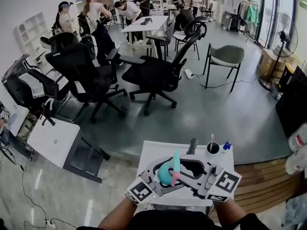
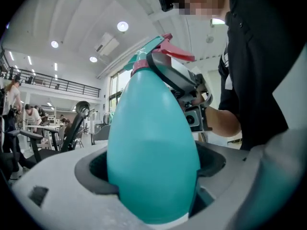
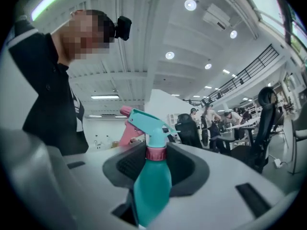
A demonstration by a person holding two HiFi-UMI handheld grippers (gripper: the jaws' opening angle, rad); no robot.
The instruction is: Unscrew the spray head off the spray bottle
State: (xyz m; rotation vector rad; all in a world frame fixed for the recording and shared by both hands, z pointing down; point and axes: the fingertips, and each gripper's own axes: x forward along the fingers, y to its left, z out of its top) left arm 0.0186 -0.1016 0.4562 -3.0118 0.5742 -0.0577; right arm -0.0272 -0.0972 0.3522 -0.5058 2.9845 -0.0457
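A teal spray bottle (image 1: 164, 175) is held in the air over the small white table (image 1: 158, 150), close to my body. My left gripper (image 2: 153, 176) is shut on the bottle's wide teal body (image 2: 153, 147). The spray head (image 2: 165, 49), teal with a pink trigger, points up and away from it. My right gripper (image 3: 156, 159) comes from the other side, and its dark pads sit against the pink collar (image 3: 156, 153) at the bottle's neck. In the head view the two grippers meet around the bottle, the right gripper (image 1: 189, 169) to the bottle's right.
On the table's far edge stand a dark cup (image 1: 212, 148) holding a stick-like item and a small blue object (image 1: 226, 146). Black office chairs (image 1: 158, 73) fill the floor beyond. A wooden platform (image 1: 259, 181) lies to the right. People stand at tables far back.
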